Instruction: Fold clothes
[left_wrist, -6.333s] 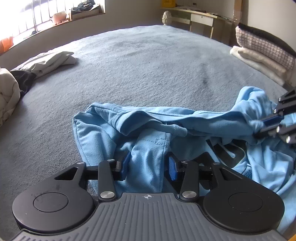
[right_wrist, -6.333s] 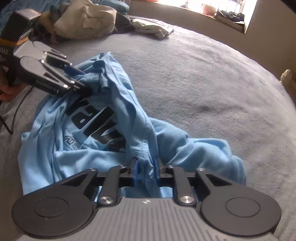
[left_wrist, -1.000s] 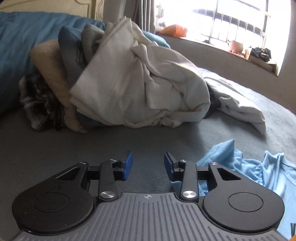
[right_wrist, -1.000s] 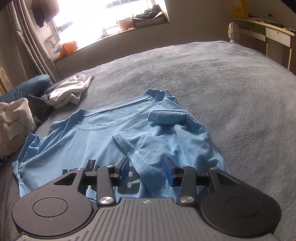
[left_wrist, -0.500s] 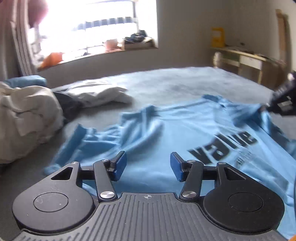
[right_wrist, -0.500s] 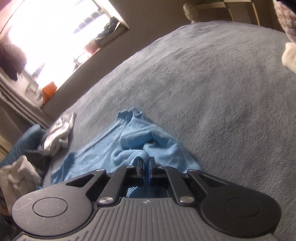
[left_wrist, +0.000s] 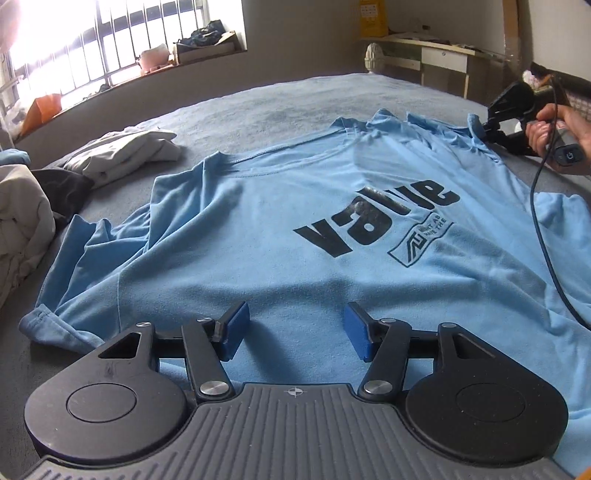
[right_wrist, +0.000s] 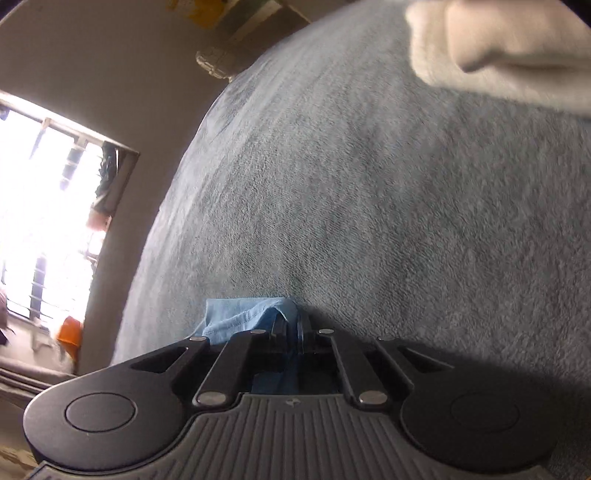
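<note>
One light blue T-shirt (left_wrist: 258, 236) lies spread front-up on a grey bed cover (left_wrist: 258, 103), its black printed word and small boxed logo showing across the chest. The body is mostly flat, with soft ripples near the hem, while the near sleeve is bunched and creased at the left edge. The neckline points toward the window side of the room. The left gripper (left_wrist: 295, 332) hovers just over the lower part of the shirt with its blue-padded jaws spread wide and nothing between them. The right gripper (right_wrist: 291, 328), held in a person's hand (left_wrist: 557, 125), has its jaws pressed together on a fold of the shirt's far sleeve, low against the cover. A pile of pale and dark clothes (left_wrist: 26, 214) sits beside the shirt on the left, and folded white cloth (right_wrist: 509, 48) lies further off.
</note>
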